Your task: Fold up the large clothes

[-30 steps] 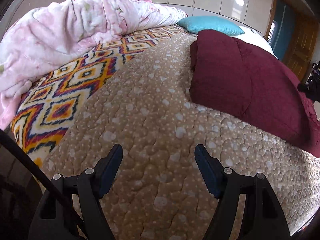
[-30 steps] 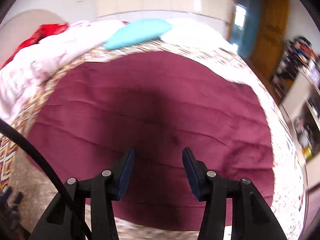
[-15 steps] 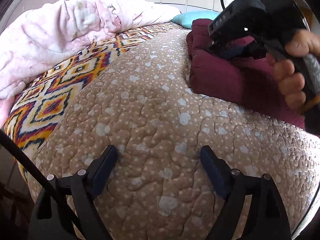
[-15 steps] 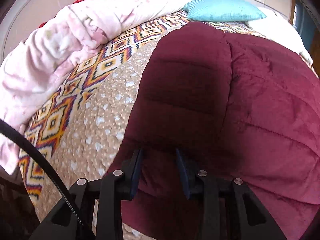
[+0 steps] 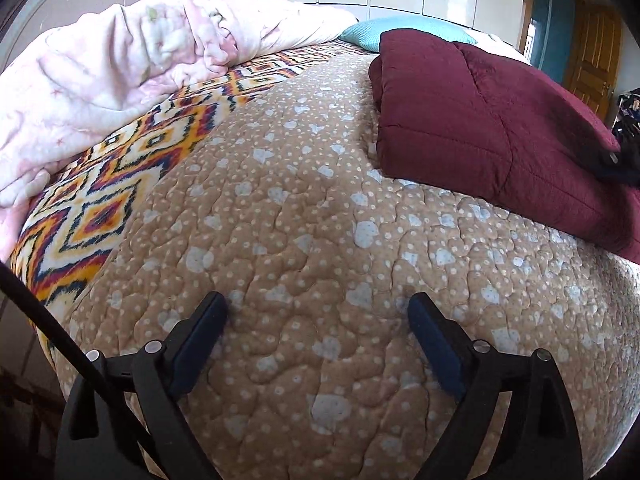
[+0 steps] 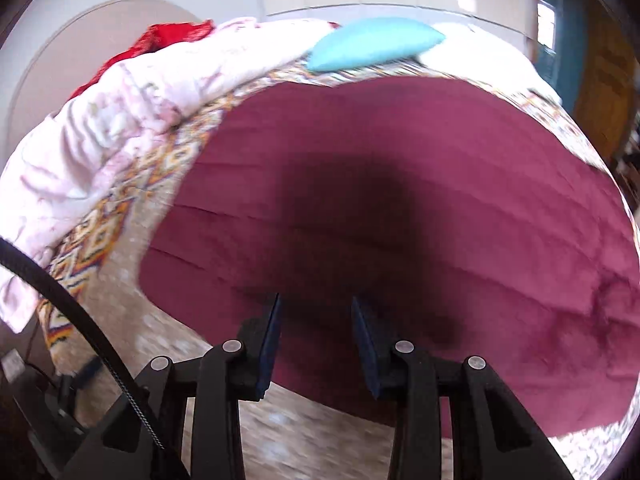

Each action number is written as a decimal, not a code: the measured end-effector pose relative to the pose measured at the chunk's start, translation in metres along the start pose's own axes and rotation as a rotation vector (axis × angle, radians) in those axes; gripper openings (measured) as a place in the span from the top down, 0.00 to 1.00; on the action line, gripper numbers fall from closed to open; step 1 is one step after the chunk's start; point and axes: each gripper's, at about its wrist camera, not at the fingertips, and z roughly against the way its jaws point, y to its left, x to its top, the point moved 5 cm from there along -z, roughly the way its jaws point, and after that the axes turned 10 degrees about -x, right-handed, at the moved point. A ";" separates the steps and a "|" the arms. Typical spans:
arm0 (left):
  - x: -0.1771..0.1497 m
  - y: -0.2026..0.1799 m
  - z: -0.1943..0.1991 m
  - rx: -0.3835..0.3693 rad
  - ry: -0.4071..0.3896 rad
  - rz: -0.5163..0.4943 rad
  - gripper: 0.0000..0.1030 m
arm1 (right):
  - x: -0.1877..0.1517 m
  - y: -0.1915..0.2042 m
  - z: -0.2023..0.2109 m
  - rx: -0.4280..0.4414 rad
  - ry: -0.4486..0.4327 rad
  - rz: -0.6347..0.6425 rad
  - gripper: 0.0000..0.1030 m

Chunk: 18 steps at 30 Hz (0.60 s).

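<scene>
Padding like this looks bulky, soft and floppy: the maroon quilt (image 5: 492, 120) should sag and slide over itself when lifted, so a pinch through a thick folded edge or corner seems wiser than a nip at the flat middle, and both hands will probably be needed to carry a fold across. Its surface is deep wine-red, stitched in parallel channels, already doubled into a thick slab with a rounded fold at its far left corner. It lies on the right half of the tan dotted bedspread (image 5: 280, 240), near the teal pillow (image 5: 404, 28) at the far end.

The left gripper (image 5: 318, 322) hangs over bare bedspread, jaws having just been opening, wide apart, with nothing between them. The right gripper (image 6: 316, 316) hovers at the quilt's near edge; its jaws have just been closing to a narrow gap, and through the motion blur they appear to hold no cloth.
</scene>
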 end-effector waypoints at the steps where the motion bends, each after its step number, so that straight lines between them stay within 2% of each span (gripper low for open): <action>1: 0.000 0.000 0.000 -0.002 0.003 -0.001 0.10 | -0.005 -0.013 0.000 0.010 0.003 -0.026 0.70; 2: 0.000 0.000 0.000 0.000 0.006 -0.002 0.09 | -0.012 -0.028 0.002 0.032 0.004 -0.057 0.73; 4: 0.000 0.001 0.000 -0.002 0.010 -0.005 0.09 | -0.023 -0.055 0.012 0.015 -0.011 -0.110 0.73; 8: 0.002 0.001 -0.002 0.006 0.044 0.004 0.08 | -0.044 -0.102 0.027 -0.100 -0.012 -0.170 0.71; 10: 0.003 0.001 -0.003 0.007 0.065 0.005 0.07 | -0.056 -0.122 0.035 -0.123 -0.009 -0.206 0.71; 13: 0.005 0.001 -0.002 0.017 0.085 0.010 0.07 | -0.075 -0.153 0.050 -0.194 -0.012 -0.260 0.59; 18: 0.004 -0.016 0.018 0.041 0.052 -0.024 0.08 | -0.083 -0.182 0.078 -0.225 -0.063 -0.302 0.57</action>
